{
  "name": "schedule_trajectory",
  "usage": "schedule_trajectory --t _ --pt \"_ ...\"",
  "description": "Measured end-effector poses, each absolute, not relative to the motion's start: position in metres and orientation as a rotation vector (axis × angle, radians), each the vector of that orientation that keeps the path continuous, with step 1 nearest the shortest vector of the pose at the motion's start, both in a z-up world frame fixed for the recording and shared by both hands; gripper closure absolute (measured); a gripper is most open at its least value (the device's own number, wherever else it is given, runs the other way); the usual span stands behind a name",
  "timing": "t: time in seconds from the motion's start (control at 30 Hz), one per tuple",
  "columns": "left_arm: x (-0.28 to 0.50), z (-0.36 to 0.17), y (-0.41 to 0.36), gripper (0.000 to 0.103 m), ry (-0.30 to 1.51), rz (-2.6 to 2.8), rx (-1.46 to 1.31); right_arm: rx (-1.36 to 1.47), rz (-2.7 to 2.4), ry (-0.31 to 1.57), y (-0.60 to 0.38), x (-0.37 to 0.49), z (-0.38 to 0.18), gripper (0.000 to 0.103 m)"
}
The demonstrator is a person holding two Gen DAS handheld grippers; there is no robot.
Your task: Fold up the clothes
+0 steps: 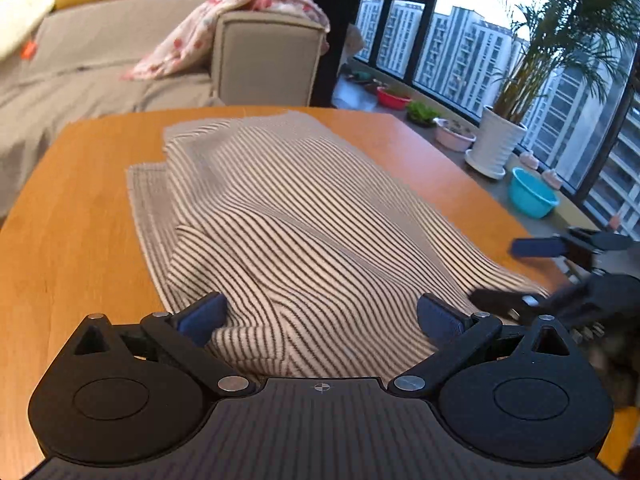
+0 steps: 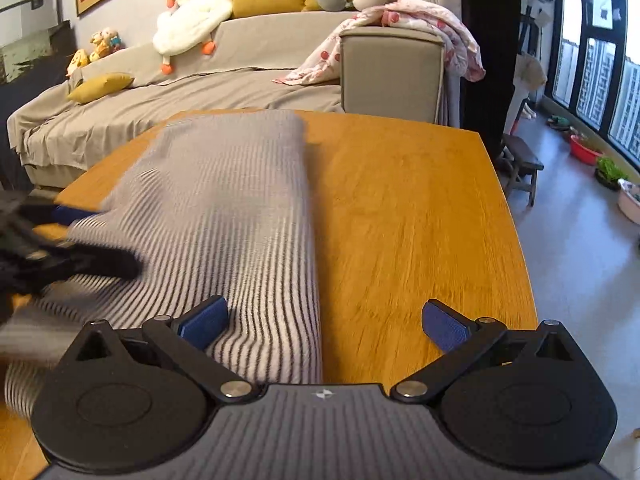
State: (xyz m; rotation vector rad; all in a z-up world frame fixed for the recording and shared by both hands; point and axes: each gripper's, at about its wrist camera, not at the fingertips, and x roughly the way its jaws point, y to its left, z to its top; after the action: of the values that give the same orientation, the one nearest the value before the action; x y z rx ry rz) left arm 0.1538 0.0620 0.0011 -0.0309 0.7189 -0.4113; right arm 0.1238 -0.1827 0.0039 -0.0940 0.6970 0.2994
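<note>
Left gripper: jaws spread wide, nothing held; striped cloth bulges up between the blue pads at its near end. Right gripper: also released, empty. Its left pad rests over the garment's near right margin, its right pad over bare wood.

Striped garment lies lengthwise down the middle of the orange table, already narrowed into a long band. Near end humped and rumpled, far end flatter, with a lower layer sticking out on the left side of the band.

My read: next is a lengthwise fold, near end carried toward the far end. To do it well I would press the hump flat first, then pinch both near corners through all layers, lift level, and lay the edge square on the far hem. Uneven grips would skew the stripes.

Beyond the table's far edge: grey sofa and a pink blanket on its armrest.

Writing: none legible; small crosshair mark on each gripper body only.
</note>
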Motion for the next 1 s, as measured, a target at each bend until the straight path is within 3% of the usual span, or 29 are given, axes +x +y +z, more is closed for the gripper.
schedule_trajectory --t 0.73,1.0 --pt "0.057 -0.001 0.091 0.000 0.710 -0.337 -0.077 -0.082 0.264 0.667 -0.176 0.083 0.004 0.000" --pt "0.055 -0.003 0.090 0.000 0.687 -0.324 -0.089 -0.137 0.240 0.642 -0.166 0.071 0.005 0.000"
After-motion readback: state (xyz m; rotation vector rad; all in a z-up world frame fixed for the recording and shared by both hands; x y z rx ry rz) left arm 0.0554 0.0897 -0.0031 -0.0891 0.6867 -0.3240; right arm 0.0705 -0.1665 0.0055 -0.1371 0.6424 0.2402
